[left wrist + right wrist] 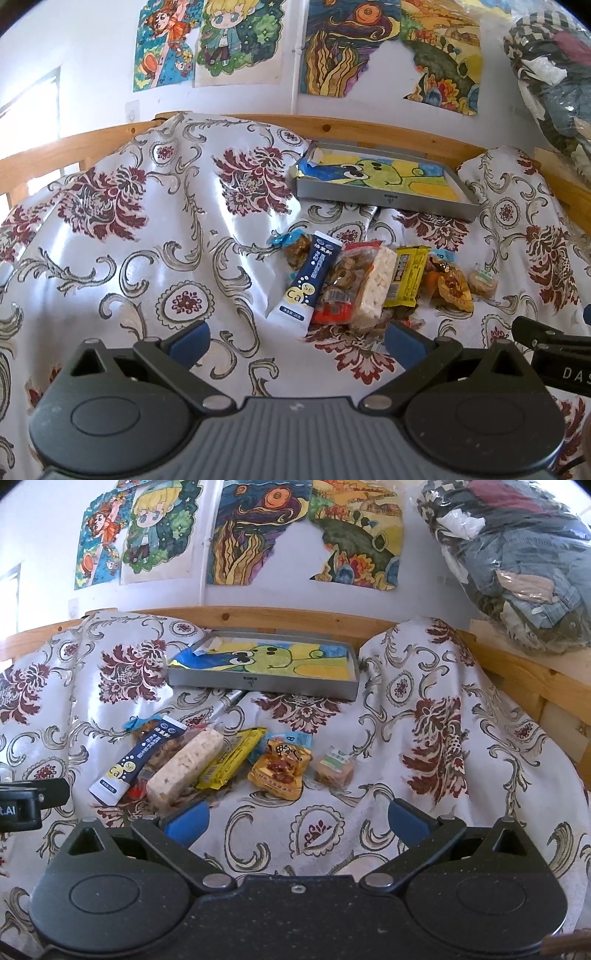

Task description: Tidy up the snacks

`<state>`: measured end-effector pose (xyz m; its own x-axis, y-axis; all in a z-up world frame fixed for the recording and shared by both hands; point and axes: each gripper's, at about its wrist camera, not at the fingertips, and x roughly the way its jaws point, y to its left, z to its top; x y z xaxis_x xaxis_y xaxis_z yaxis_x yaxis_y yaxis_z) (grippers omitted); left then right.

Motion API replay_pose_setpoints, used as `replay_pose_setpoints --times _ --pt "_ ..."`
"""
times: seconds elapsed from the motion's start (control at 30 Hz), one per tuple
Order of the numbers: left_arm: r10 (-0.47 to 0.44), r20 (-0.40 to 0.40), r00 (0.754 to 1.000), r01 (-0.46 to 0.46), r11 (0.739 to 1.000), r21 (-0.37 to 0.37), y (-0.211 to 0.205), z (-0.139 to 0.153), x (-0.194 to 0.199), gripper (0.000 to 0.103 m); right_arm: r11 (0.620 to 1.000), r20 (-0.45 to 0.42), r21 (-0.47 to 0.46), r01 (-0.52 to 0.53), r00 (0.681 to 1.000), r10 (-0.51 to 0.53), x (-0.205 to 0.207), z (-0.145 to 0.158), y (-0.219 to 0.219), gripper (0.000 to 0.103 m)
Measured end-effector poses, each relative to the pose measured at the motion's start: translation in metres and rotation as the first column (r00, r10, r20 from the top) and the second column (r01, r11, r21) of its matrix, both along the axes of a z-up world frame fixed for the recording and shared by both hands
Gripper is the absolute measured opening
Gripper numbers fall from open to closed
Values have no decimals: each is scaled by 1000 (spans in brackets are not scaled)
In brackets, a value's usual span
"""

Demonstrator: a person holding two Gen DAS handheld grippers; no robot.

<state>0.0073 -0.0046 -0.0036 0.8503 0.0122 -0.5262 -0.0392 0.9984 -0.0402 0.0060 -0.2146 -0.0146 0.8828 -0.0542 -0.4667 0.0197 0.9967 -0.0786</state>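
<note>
Several snacks lie in a loose pile on a floral cloth: a navy and white packet point(306, 280) point(138, 762), a pale puffed-rice bar point(373, 286) point(186, 766), a yellow bar wrapper point(406, 277) point(231, 758), an orange pouch point(452, 286) point(280, 771) and a small clear-wrapped cake point(482, 282) point(334, 770). Behind them sits a shallow grey tray point(384, 199) point(258, 683) lined with a frog drawing. My left gripper point(297, 341) is open, just in front of the pile. My right gripper point(295, 819) is open too, below the orange pouch.
The cloth point(147, 240) bulges up at left and right of the snacks. A wooden rail point(295, 614) runs behind the tray, under a wall of drawings. A clear bag of clothes point(517, 561) rests at the upper right. The other gripper's body shows at each view's edge.
</note>
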Motion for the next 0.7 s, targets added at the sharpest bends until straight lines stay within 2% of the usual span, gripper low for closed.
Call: replay_pose_setpoints --times 0.43,0.7 --pt "-23 -57 998 21 999 -24 0 11 26 103 999 -48 39 28 998 -26 11 9 -7 102" --pt "-37 -111 993 42 998 45 -6 24 51 103 999 -52 54 4 999 -1 22 18 -11 102"
